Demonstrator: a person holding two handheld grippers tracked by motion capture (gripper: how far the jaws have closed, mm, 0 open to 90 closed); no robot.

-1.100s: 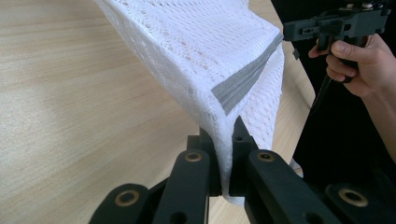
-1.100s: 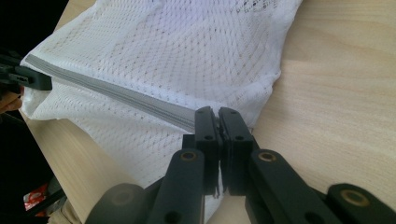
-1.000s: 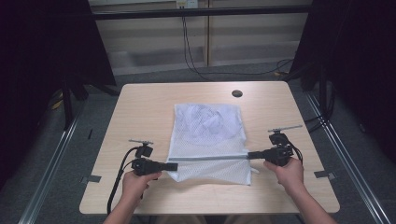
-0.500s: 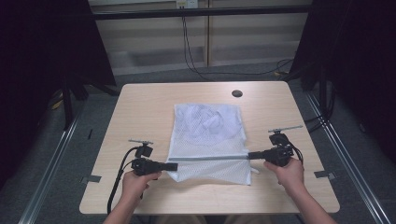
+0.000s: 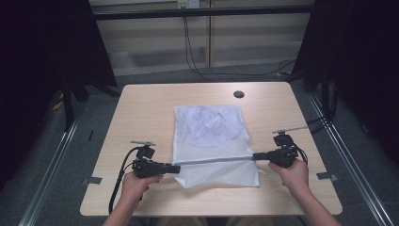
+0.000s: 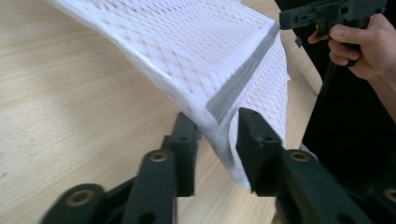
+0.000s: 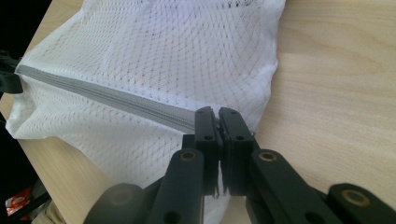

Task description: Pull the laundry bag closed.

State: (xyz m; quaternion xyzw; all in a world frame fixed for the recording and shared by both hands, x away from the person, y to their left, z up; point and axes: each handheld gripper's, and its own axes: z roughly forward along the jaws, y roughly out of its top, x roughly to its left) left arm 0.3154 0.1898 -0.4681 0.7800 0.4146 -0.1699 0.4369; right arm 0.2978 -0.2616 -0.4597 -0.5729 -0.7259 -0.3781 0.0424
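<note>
Lying flat on the wooden table (image 5: pixel 141 113), white mesh bag (image 5: pixel 209 132) with its grey zipper band (image 5: pixel 214 161) lifted and stretched taut between both tools near the person's edge. Right gripper (image 7: pixel 218 122) clamped tight on the band's end, jaws pressed together over the fabric. Left gripper (image 6: pixel 215 140) just loosened, jaws now standing apart with the band's other end and a fold of mesh between them, pads no longer squeezing. Bag's far part resting on the tabletop.
</note>
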